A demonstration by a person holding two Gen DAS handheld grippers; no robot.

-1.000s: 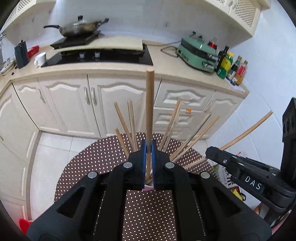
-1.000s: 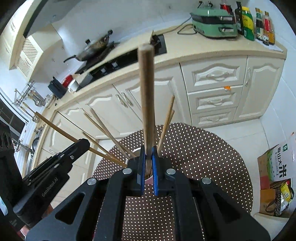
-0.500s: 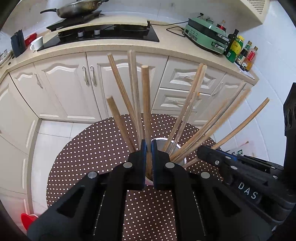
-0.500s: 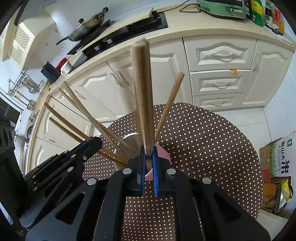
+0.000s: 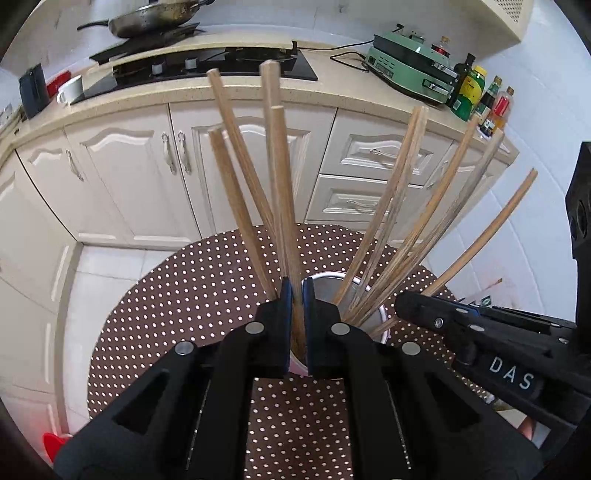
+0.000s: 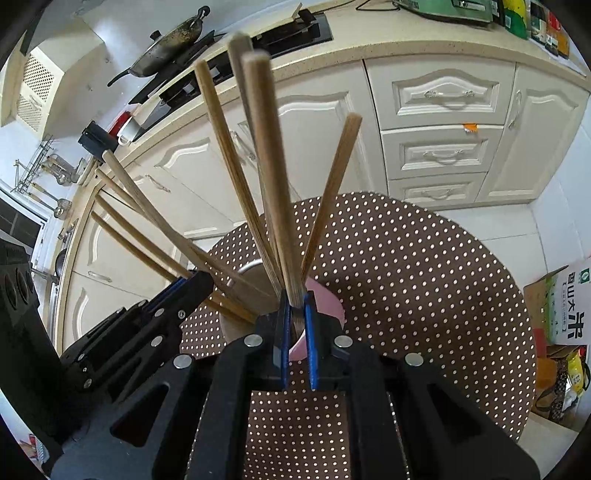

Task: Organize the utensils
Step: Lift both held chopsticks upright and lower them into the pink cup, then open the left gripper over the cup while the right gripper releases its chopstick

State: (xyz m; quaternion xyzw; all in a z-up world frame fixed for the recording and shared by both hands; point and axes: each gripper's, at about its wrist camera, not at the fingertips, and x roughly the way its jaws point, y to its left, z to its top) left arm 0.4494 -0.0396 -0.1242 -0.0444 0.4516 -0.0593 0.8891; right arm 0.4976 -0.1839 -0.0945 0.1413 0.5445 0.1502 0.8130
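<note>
a: where does the left gripper sit?

b: low in the middle of the left wrist view, right over the metal cup on the brown dotted tablecloth. its jaws are nearly together, clamped on one wooden chopstick that rises up the centre of the frame.

a: and the right gripper?

b: same posture in its own view, low centre. its blue pads stand narrow with a chopstick between them, pressed on it as far as i can see. the stick runs from the jaws up toward the top middle of the frame.

a: where are the other chopsticks?

b: standing in the cup, fanned out. in the left wrist view one bunch leans toward the upper left of centre and another spreads to the upper right. in the right wrist view several lean toward the left edge, and one tilts to the upper right of the held stick.

a: is the cup plain metal?

b: shiny rim, and there is pink at its near side in the right wrist view; whether that is a sleeve or a second cup i cannot tell.

a: do the two tools see each other?

b: yes. the right one shows at the lower right of the left view, marked "das", just beside the cup; the left one shows at the lower left of the right view.

a: background?

b: cream cabinets, a black hob with a pan at top left, a green appliance and bottles at upper right.
</note>
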